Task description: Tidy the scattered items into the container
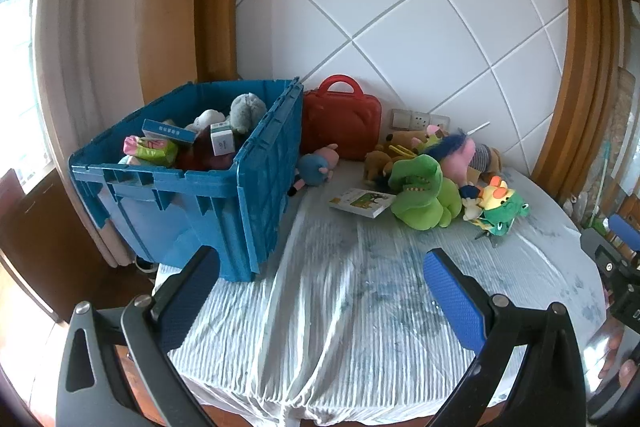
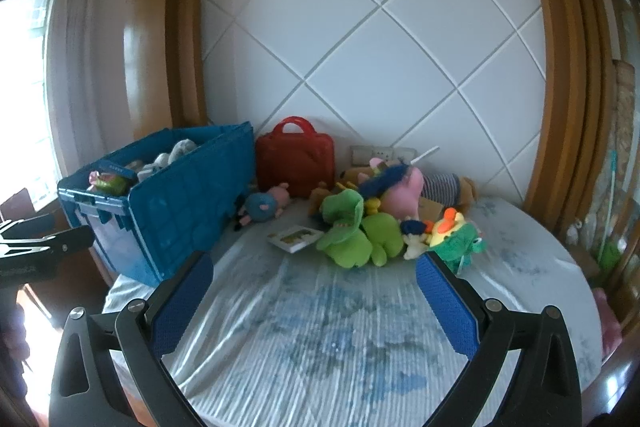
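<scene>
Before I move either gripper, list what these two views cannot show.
- Blue crate: its lower contents are hidden by its walls and the top layer, both views.
- Brown plush toys: buried behind the green plush and pink plush; number unclear.
- Small book: cover print too small to read.
- Red case: contents unseen; it is closed.

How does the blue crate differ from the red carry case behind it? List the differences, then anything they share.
The blue crate is open-topped and filled with toys and boxes; the red carry case is shut. The crate is far larger. The case has an arched handle and leans against the wall; the crate stands at the table's edge. Both look like rigid plastic.
</scene>
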